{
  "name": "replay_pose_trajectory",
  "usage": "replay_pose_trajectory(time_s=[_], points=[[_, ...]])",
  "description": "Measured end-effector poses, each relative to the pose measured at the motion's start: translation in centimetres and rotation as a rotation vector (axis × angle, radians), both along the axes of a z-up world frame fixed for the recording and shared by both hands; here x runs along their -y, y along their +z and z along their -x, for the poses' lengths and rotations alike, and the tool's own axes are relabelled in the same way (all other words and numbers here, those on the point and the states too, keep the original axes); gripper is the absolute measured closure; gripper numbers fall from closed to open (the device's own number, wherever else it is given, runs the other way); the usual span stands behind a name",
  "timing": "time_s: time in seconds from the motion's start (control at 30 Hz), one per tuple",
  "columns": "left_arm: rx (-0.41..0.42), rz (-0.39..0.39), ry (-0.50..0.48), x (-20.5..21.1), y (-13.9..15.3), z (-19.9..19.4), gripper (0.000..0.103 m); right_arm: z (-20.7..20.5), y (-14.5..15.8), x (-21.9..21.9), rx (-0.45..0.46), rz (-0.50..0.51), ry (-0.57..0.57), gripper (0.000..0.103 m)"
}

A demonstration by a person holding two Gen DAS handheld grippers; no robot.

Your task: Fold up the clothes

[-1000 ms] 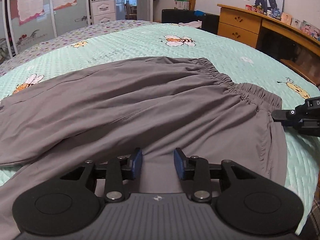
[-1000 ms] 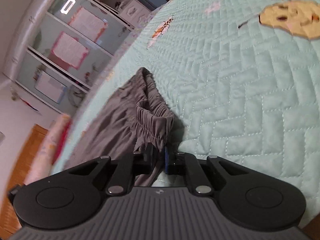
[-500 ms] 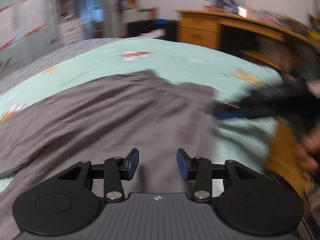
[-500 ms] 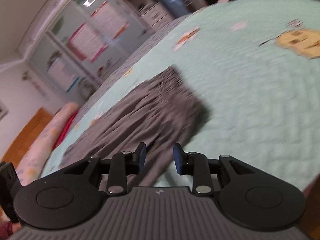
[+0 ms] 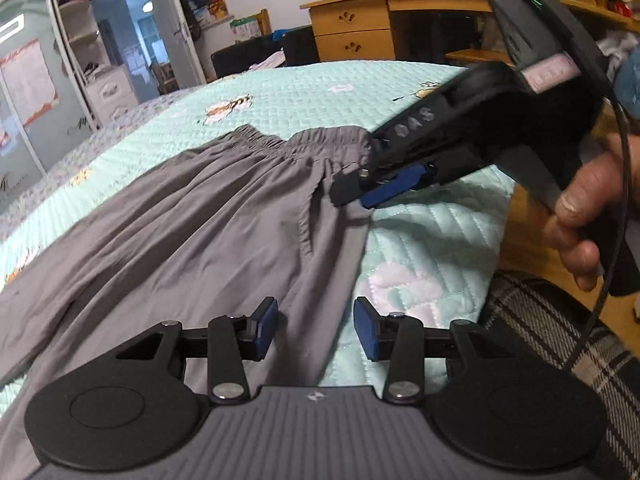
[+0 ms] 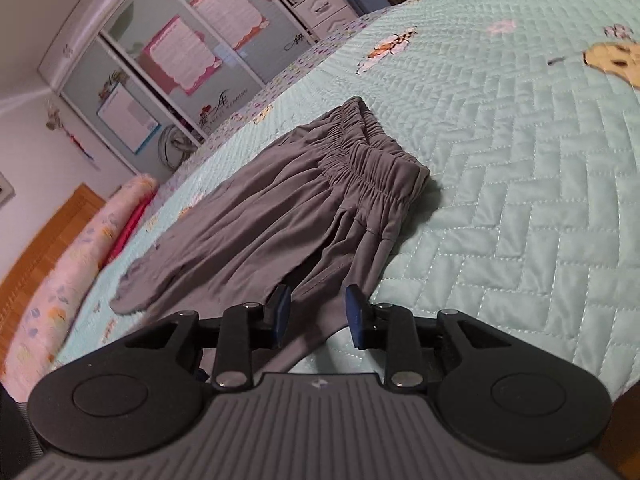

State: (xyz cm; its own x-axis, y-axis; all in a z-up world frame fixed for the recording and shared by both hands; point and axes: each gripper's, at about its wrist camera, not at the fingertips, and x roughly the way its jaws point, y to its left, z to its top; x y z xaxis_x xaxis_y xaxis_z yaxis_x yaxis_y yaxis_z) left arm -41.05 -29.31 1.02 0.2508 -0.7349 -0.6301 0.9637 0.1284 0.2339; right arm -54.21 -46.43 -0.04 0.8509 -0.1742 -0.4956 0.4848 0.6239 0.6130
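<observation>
Grey trousers point(image 5: 208, 216): folded lengthwise on the quilt point(image 6: 520, 168). Left gripper point(image 5: 316, 330), right gripper point(image 6: 316, 314): both part-open, holding nothing. Risk: a 1-layer pinch would undo the fold.

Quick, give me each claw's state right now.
Left claw: open, holding nothing, over the grey trousers.
Right claw: open, has just let go of the trousers' waistband.

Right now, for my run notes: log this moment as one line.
garment: grey trousers flat on bed | left hand-held gripper: open, empty | right hand-held gripper: open, just released, over trouser edge
</observation>
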Motion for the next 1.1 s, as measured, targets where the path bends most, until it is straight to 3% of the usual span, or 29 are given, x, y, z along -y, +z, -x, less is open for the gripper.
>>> replay_pose_trajectory(time_s=[0.23, 0.47, 0.57, 0.7, 0.83, 1.1], points=[[0.086, -0.003, -0.045, 0.2, -0.4, 2.1, 0.059, -0.7, 0.2, -0.4, 0.026, -0.041, 0.031, 0.071], [-0.053, -0.017, -0.022, 0.3, -0.1, 1.3, 0.055, -1.4, 0.7, -1.7, -0.047, 0.061, 0.060, 0.071], [-0.089, -0.014, -0.025, 0.4, -0.1, 1.4, 0.049, -1.5, 1.0, -2.1, -0.076, 0.099, 0.071, 0.071], [-0.110, -0.003, -0.055, 0.2, -0.2, 1.8, 0.048, -1.5, 1.4, -2.4, -0.093, 0.128, 0.070, 0.070], [-0.125, 0.031, -0.011, -0.4, 0.1, 0.9, 0.048, -0.4, 1.6, -1.9, -0.043, 0.086, 0.006, 0.061], [-0.271, 0.133, 0.164, -0.4, 1.7, -4.5, 0.048, 1.8, -0.1, -0.5, 0.033, -0.080, -0.065, 0.060]])
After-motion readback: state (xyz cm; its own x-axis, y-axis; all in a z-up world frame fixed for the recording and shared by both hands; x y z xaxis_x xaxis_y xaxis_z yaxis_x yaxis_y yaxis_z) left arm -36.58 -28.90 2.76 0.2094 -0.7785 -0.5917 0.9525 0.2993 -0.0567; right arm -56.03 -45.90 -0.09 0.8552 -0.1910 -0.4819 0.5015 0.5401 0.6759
